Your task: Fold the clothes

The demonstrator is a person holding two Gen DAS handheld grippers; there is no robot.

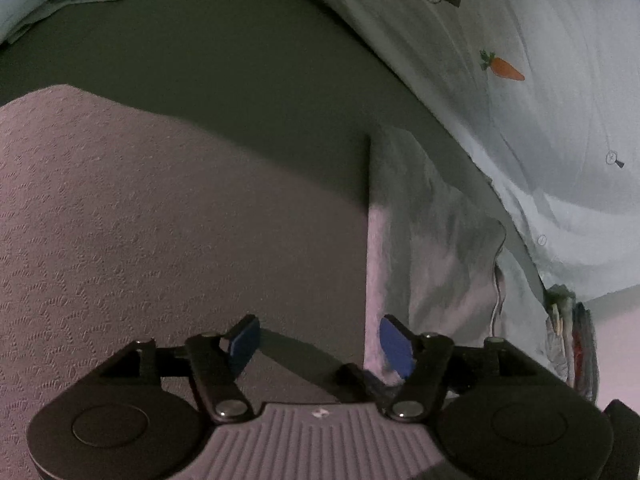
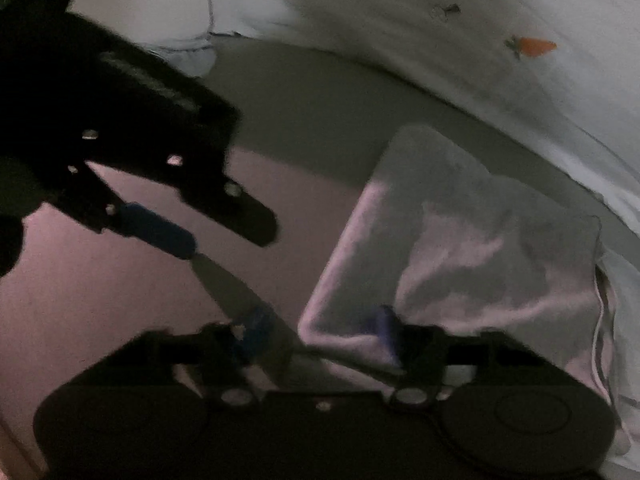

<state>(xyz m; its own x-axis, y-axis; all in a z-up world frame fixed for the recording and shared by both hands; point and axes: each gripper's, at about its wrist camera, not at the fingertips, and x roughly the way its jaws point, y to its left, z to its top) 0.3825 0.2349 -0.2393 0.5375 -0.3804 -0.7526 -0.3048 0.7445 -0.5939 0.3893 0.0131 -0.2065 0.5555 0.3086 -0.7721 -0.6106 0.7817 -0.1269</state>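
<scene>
Textured pinkish bed cover (image 1: pixel 120 220) underneath. Small folded pale cloth (image 2: pixel 460 248) lies finished-looking; my left gripper (image 1: pixel 320 344) and right gripper (image 2: pixel 316 332) hover, jaws wide, empty. Next: fetch pale carrot-print garment (image 1: pixel 540 100).

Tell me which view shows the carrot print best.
Left wrist: the carrot is sharp, its green top and orange body clear on the pale sheet. In the right wrist view it is a small, blurred orange shape.
</scene>
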